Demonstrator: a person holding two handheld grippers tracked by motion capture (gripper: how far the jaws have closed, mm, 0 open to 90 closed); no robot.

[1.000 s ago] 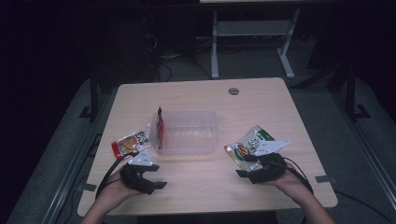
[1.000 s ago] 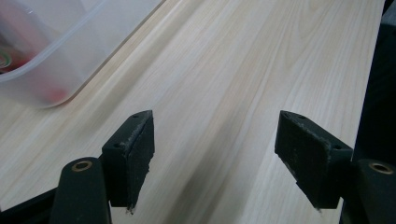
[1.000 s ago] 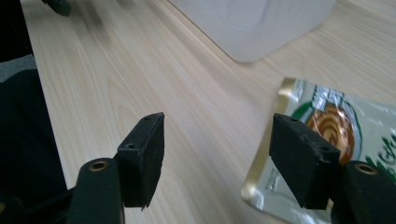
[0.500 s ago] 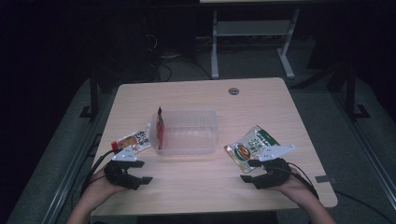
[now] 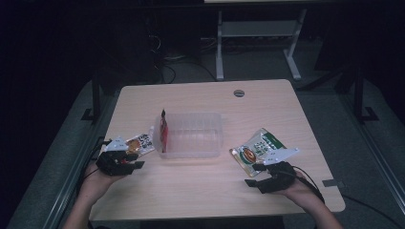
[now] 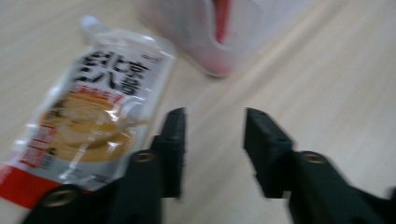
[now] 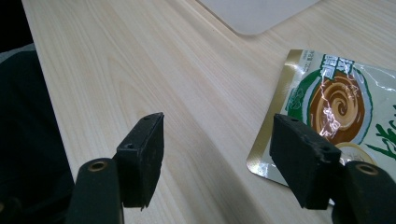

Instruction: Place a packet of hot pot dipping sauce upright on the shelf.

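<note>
While your left claw (image 6: 212,149) hangs over bare bench (image 5: 200,191), its jaws have just been closing and now stand partway apart with nothing between them. That orange and white pouch (image 6: 88,121) lies flat just beside its left jaw, not gripped, close to the clear plastic tub (image 5: 193,133). There's a red packet (image 5: 164,132) standing on edge inside the tub at its left wall. Your right claw (image 7: 217,158) is wide open and empty too, with the green and white pouch (image 7: 336,102) flat on the bench by its right jaw.
</note>
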